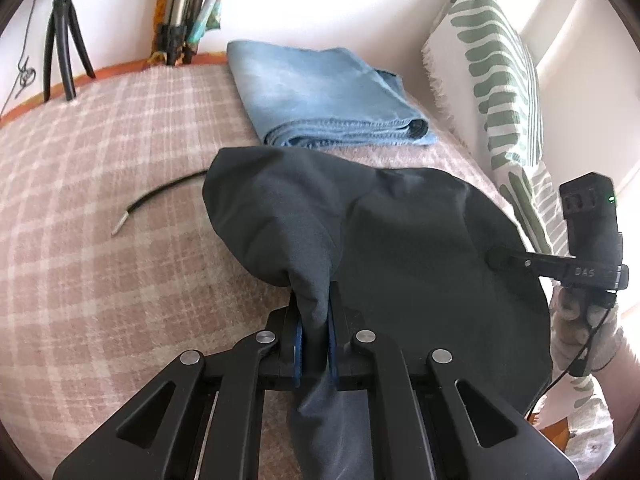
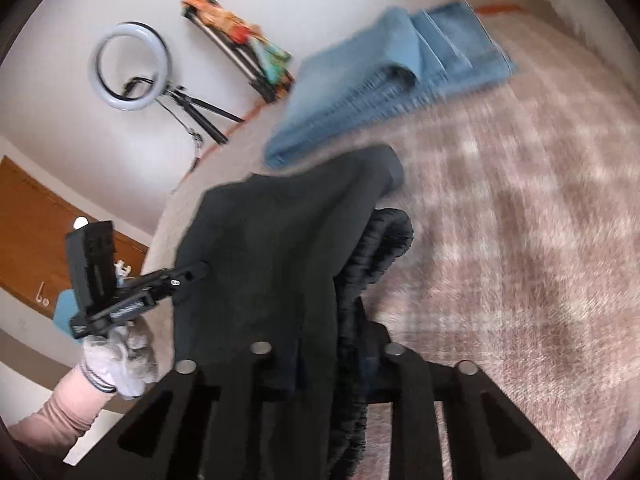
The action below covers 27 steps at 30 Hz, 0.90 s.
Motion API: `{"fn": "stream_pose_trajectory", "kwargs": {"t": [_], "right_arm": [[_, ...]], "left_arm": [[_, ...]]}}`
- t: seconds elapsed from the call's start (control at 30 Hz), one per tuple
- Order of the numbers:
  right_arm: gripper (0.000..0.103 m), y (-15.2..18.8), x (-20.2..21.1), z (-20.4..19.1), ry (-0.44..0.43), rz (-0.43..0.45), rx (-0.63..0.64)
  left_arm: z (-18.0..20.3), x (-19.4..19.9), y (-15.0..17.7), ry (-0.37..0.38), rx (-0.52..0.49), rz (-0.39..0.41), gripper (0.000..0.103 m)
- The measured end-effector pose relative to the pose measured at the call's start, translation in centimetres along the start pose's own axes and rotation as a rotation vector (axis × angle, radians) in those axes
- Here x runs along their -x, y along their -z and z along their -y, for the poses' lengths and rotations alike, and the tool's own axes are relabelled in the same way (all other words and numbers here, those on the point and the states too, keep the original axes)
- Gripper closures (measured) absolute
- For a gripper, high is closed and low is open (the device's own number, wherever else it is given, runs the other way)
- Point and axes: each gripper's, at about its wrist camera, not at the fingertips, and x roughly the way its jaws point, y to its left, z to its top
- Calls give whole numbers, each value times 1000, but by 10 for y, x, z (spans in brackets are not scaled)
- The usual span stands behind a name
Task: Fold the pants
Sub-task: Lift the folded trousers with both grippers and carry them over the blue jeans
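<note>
The dark grey pants hang lifted over the pink plaid bed cover. My left gripper is shut on a bunch of their cloth, which runs between the blue pads. My right gripper is shut on the pants at the ribbed waistband; cloth hides its fingertips. In the left wrist view the right gripper reaches into the pants from the right. In the right wrist view the left gripper grips the pants' left edge.
Folded blue jeans lie on the far side of the bed. A black drawstring lies on the cover. A green-striped pillow stands at the right. A tripod and ring light stand by the wall.
</note>
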Motion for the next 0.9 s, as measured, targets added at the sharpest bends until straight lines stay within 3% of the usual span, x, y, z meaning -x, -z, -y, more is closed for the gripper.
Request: {"fn": "stream_pose_trajectory", "kwargs": {"t": [0.17, 0.43, 0.7, 0.9], "right_arm": [[86, -7, 14, -39, 55, 43, 96], [86, -39, 40, -79, 71, 137, 165], [86, -90, 57, -96, 116, 221, 210], [87, -147, 56, -91, 144, 269, 221]], "left_arm": [[11, 20, -7, -5, -43, 54, 96], [19, 48, -40, 0, -86, 144, 97], [27, 50, -102, -4, -128, 215, 97], [22, 37, -162, -19, -133, 254, 97]]}}
